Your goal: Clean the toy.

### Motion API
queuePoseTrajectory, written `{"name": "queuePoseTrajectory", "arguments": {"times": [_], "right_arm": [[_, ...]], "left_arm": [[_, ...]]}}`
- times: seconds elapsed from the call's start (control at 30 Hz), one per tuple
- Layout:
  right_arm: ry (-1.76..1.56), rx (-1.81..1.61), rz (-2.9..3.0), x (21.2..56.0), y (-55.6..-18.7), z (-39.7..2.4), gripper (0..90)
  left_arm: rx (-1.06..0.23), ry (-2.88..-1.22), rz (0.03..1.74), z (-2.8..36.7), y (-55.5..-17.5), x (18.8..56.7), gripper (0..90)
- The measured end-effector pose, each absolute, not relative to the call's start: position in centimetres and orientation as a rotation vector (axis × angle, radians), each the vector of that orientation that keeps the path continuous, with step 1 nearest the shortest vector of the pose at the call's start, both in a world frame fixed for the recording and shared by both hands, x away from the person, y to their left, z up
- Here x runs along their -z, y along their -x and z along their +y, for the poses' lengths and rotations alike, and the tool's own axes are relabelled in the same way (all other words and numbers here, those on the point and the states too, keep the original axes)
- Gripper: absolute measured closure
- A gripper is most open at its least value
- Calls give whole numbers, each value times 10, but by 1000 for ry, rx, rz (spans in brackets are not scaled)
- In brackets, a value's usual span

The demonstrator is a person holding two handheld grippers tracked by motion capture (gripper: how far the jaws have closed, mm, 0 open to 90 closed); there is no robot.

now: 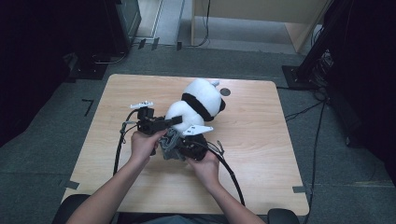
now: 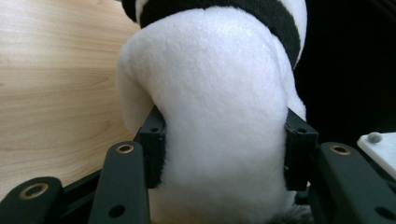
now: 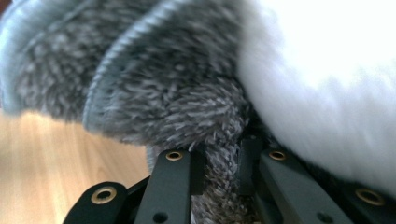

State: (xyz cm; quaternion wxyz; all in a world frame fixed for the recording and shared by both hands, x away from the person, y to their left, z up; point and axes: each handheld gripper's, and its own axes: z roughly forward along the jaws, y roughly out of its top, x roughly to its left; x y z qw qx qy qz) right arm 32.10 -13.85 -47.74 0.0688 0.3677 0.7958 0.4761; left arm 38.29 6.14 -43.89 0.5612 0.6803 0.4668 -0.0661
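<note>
A black-and-white plush panda lies on the wooden table, head toward the far side. My left gripper comes in from the left and is shut on the panda's white lower body, squeezing it between both pads. A fuzzy grey garment is bunched at the panda's near end. My right gripper is shut on a fold of this grey fabric, right beside the white plush.
Black cables trail from both grippers over the near half of the table. A small dark round mark sits on the tabletop beyond the panda. Bare wood spreads to the right and front.
</note>
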Motion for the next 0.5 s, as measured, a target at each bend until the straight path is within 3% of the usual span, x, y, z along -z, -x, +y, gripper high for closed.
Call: {"name": "queuePoseTrajectory", "arguments": {"times": [0.5], "right_arm": [[-1206,-1272,2399,487,-338,-165,802]], "left_arm": [[237,-1573,1103,70,-387,441,501]]}}
